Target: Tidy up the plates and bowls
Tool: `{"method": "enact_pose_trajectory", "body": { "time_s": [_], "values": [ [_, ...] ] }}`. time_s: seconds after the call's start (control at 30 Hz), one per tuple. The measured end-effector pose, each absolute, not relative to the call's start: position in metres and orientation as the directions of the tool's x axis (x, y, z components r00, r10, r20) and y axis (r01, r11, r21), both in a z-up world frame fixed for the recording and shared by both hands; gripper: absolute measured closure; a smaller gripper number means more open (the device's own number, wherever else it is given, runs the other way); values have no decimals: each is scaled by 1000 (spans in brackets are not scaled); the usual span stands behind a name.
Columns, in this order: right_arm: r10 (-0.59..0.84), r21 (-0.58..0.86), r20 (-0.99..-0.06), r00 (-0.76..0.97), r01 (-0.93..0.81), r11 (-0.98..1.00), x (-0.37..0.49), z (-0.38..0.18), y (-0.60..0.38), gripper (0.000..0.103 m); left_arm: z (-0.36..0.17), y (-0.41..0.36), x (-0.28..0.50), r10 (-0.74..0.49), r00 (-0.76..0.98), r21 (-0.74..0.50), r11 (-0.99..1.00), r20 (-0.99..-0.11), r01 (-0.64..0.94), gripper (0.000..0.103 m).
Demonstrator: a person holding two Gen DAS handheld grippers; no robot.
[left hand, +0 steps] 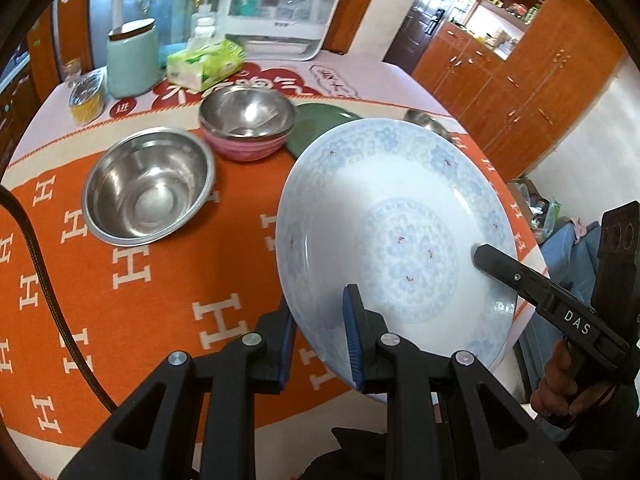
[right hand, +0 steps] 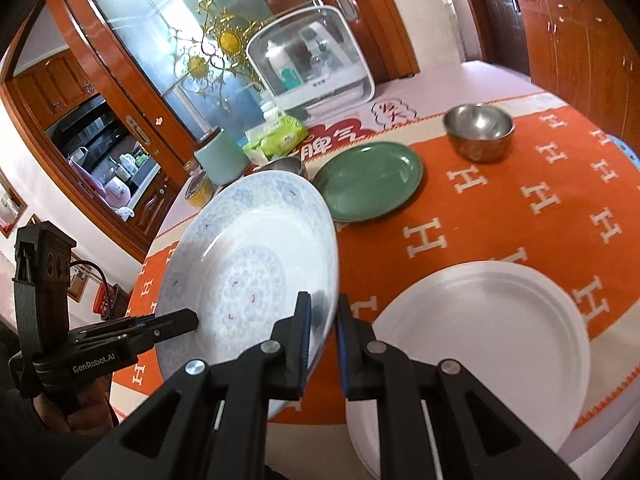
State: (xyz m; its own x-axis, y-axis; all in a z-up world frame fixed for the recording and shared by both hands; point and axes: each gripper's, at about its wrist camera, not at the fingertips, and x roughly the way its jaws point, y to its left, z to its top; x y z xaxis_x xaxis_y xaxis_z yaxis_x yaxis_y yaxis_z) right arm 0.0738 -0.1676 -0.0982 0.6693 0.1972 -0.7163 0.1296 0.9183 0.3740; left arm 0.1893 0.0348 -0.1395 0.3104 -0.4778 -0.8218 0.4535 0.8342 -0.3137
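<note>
A white plate with a pale blue pattern (left hand: 392,220) (right hand: 240,260) hangs tilted above the orange tablecloth (left hand: 168,300), held at two sides. My left gripper (left hand: 320,328) is shut on its near rim, and it shows at the plate's left edge in the right wrist view (right hand: 176,320). My right gripper (right hand: 323,316) is shut on the opposite rim; in the left wrist view its upper finger (left hand: 492,262) lies on the plate's inner face. On the table sit a stack of green plates (right hand: 368,180), a plain white plate (right hand: 480,340), a large steel bowl (left hand: 150,188), a steel bowl (left hand: 246,114) nested in a pink bowl (left hand: 244,146), and a small steel bowl (right hand: 478,128).
At the table's far side stand a mint canister (left hand: 132,56), a green tissue pack (left hand: 206,64), a jar with a yellow base (left hand: 86,98) and a white countertop cabinet (left hand: 280,4). Wooden cupboards (left hand: 500,92) line the wall. A person's hands grip both handles.
</note>
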Motion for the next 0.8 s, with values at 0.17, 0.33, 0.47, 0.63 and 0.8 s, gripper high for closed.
{"method": "enact_pose_trajectory", "body": {
  "time_s": [0.17,0.33,0.47,0.63,0.8],
  "values": [
    [153,344,-714,683,152,927,53,-90,-178,91,-135,20,178,-500,298,-322,813,-813,486,84],
    [109,320,-723,682,192,928,32,-86,-195,91,-136,-3,165,-524,260,-344,786,-811,514,84],
    [79,297,-739,669,218,930,18,-87,-207,91,-136,-20,155,-530,244,-341,771,-812,538,83],
    [56,281,-758,650,249,927,4,-89,-224,91,-141,-42,148,-538,213,-353,754,-815,554,83],
    [43,277,-780,624,282,919,-8,-94,-244,90,-150,-70,142,-537,176,-360,740,-825,568,83]
  ]
}}
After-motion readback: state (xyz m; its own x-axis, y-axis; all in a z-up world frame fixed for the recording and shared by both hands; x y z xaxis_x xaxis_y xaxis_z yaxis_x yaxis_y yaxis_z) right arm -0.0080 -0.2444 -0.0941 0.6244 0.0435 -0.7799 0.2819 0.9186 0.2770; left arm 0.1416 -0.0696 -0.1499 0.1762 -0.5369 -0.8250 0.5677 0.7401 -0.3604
